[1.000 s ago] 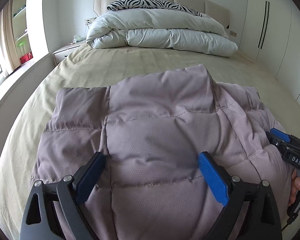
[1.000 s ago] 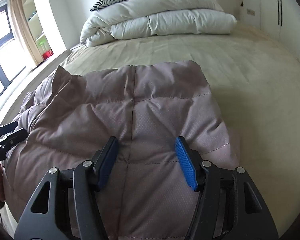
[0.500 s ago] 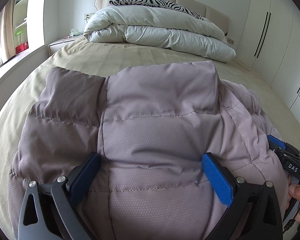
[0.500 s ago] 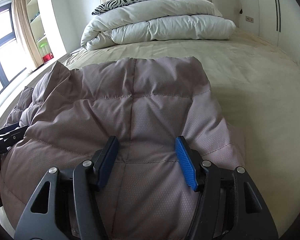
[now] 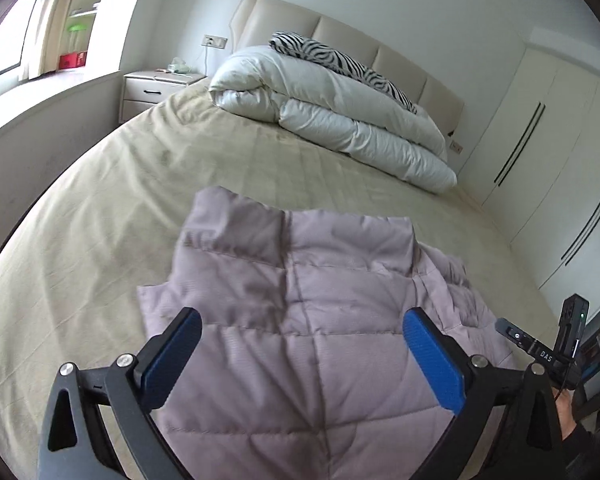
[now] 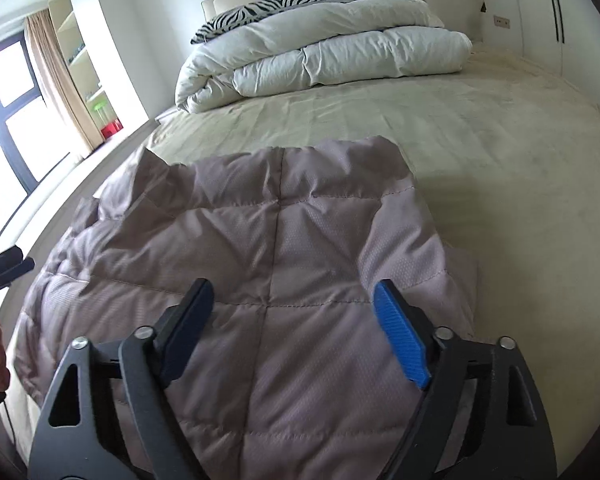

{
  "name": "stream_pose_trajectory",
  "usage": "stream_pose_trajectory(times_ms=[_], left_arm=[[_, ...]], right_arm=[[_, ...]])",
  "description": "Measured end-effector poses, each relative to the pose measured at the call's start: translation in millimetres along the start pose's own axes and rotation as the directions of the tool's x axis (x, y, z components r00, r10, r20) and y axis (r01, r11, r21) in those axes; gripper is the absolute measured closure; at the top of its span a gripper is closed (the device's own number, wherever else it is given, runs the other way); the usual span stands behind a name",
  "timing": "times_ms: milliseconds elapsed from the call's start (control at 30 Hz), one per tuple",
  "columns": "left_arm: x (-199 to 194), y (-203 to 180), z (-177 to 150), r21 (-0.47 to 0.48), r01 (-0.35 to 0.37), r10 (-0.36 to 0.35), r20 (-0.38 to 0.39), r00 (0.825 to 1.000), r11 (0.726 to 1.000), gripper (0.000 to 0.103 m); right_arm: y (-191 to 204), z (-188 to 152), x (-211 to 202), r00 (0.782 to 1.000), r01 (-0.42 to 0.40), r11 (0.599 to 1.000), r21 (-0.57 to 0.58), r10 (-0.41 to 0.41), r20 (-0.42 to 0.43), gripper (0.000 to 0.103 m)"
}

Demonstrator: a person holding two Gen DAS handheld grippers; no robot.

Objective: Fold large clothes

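A mauve quilted puffer jacket point(image 5: 312, 320) lies folded on the beige bed point(image 5: 140, 208), near its foot. It also shows in the right wrist view point(image 6: 268, 248). My left gripper point(image 5: 300, 332) is open, its blue pads spread wide above the jacket's near left part, holding nothing. My right gripper point(image 6: 296, 300) is open above the jacket's near right part, empty. The right gripper's body shows at the right edge of the left wrist view point(image 5: 540, 344). The left gripper's tip shows at the left edge of the right wrist view point(image 6: 4, 268).
A folded white duvet point(image 5: 332, 108) and a zebra pillow point(image 5: 340, 60) lie at the headboard. A nightstand point(image 5: 156, 88) stands at the far left. White wardrobes point(image 5: 560, 160) line the right side. A window and curtain point(image 6: 40, 92) are on the left.
Both grippers have lifted and pulled back from the jacket. The right gripper's jaws have opened wider. The jacket lies lower and farther off in both views.
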State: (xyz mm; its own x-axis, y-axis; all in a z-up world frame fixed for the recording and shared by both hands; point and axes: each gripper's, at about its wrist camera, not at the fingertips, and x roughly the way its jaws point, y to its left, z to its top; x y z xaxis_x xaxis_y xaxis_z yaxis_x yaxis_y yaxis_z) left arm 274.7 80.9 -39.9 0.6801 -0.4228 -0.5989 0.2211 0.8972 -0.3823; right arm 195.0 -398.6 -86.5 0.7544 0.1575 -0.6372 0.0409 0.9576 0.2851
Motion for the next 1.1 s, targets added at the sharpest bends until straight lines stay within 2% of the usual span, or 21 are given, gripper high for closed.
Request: stream_pose_trajectory(times_ms=[100,200,333,433,467,533,600,700,767,867,900,967,1033,1067,1100], left_arm=[[-19,54,-1,-0.147,0.031,-0.035,-0.031,0.999,0.989,0.0],[-15,102,-11,-0.281,0.042,-0.074,-0.103,0.992,0.959,0.0],[8,129,-32,-0.433,0.138,-0.236,-0.182,0.954,0.891,0.0],[36,122,-38,-0.439,0.176,-0.313,-0.261,0.913,0.881,0.0],[44,119,-40,-0.434,0.171,-0.312,-0.278,0.908,0.884,0.0],[56,115,-38,-0.428,0.164,-0.309,-0.294,0.904,0.889,0.0],[60,118,-35,-0.457,0.171,-0.326,-0.284,0.902,0.873,0.0],[67,121,-31,-0.481,0.186,-0.357,-0.292,0.887,0.857,0.0],[70,120,-28,-0.47,0.206,-0.374,-0.296,0.879,0.858,0.005],[75,116,-27,-0.458,0.199,-0.366,-0.314,0.876,0.867,0.016],[78,113,-28,-0.465,0.209,-0.38,-0.312,0.871,0.86,0.022],[84,110,-28,-0.475,0.205,-0.381,-0.311,0.871,0.856,0.026],[88,106,-29,-0.47,0.208,-0.381,-0.309,0.871,0.858,0.036],[90,105,-29,-0.474,0.209,-0.384,-0.309,0.87,0.855,0.04],[90,104,-29,-0.475,0.217,-0.392,-0.309,0.866,0.853,0.048]], right_arm=[[-12,6,-35,0.994,-0.094,0.995,0.038,0.092,0.053,0.002],[-33,11,-50,0.993,-0.116,0.991,0.066,0.116,0.009,0.001],[-78,5,-47,0.98,-0.155,0.969,0.194,0.176,-0.096,0.001],[-106,-13,-33,0.954,-0.175,0.933,0.314,0.24,-0.179,0.001],[-112,-19,-28,0.949,-0.172,0.924,0.34,0.248,-0.193,0.001],[-125,-29,-19,0.937,-0.186,0.897,0.4,0.285,-0.204,0.001],[-134,-38,-8,0.92,-0.207,0.86,0.466,0.334,-0.207,0.001],[-140,-43,3,0.9,-0.252,0.833,0.492,0.389,-0.198,0.001],[-140,-41,11,0.878,-0.285,0.814,0.506,0.433,-0.203,0.0],[-136,-36,23,0.838,-0.334,0.789,0.516,0.499,-0.222,0.001],[-131,-33,29,0.831,-0.33,0.796,0.508,0.5,-0.243,0.001],[-119,-29,39,0.82,-0.331,0.815,0.476,0.498,-0.283,0.001],[-110,-27,48,0.819,-0.312,0.836,0.451,0.478,-0.318,0.003],[-106,-25,51,0.82,-0.306,0.841,0.446,0.471,-0.325,0.006],[-104,-24,53,0.823,-0.296,0.845,0.445,0.462,-0.33,0.011]])
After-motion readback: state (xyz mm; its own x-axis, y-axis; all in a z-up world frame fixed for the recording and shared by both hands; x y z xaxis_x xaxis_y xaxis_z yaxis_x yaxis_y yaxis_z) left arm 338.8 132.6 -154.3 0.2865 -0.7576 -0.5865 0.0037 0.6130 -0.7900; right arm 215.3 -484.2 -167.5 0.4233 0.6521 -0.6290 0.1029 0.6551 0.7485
